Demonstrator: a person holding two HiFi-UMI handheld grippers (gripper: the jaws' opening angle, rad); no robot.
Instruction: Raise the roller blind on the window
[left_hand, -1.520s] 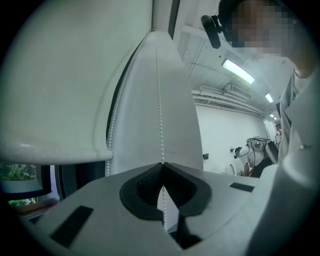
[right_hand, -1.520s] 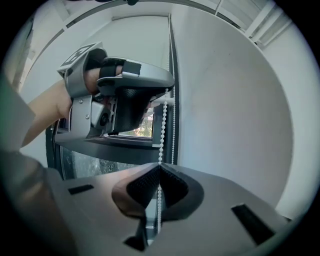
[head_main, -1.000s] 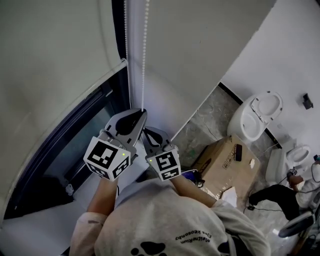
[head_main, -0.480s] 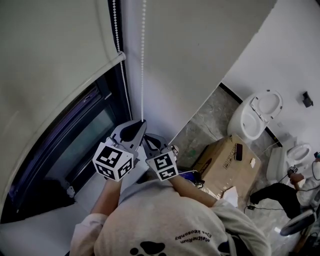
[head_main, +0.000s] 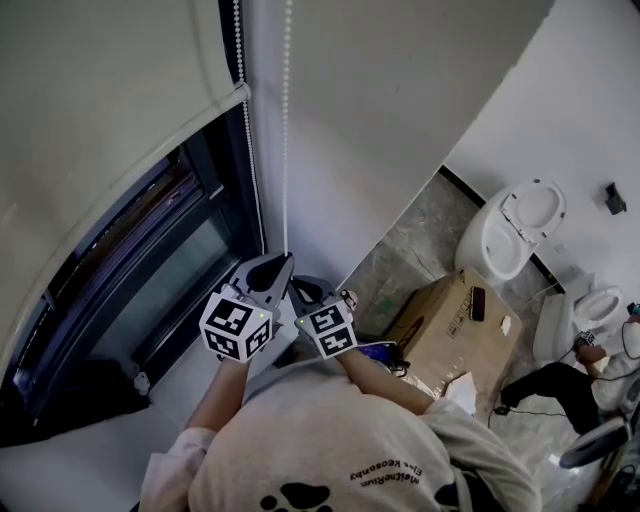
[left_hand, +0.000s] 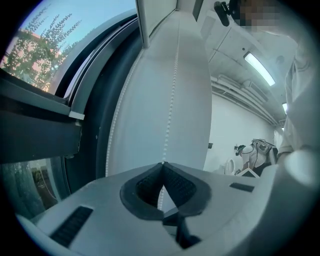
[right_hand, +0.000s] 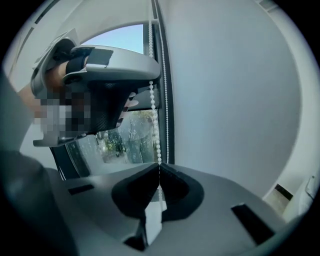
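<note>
In the head view the roller blind (head_main: 100, 110) fills the 10 o'clock part of the scene. Its bottom bar (head_main: 215, 112) slants from near the top centre down toward 8 o'clock, and the dark window (head_main: 150, 290) is bared beneath it. Just right of the window frame, the bead chain (head_main: 286, 130) hangs in two strands against the white wall (head_main: 400, 120), running from 12 o'clock down to the centre. The left gripper (head_main: 283, 260) sits at the centre with its marker cube (head_main: 236, 325) toward 7 o'clock. Its jaws are pressed together on the right-hand strand, and the left gripper view shows the beads (left_hand: 172, 85) running down into the pinched tips while the other strand (left_hand: 115, 130) hangs free beside the frame. The right gripper (head_main: 298, 287) is just beside the left one at its 5 o'clock, a little lower, with its own cube (head_main: 327, 328) near the person's grey shirt (head_main: 330, 440). Its jaws are likewise clamped on that strand: in the right gripper view the beads (right_hand: 153, 105) drop from the left gripper above straight into the closed tips. Toward 3 o'clock a cardboard box (head_main: 450, 330) lies on the stone floor (head_main: 420, 235). Beyond it a white toilet (head_main: 515, 235) stands with its lid up, and a second bowl (head_main: 597, 305) stands further right. At 4 o'clock another person (head_main: 560, 385) sits on the floor by the edge of the view.
</note>
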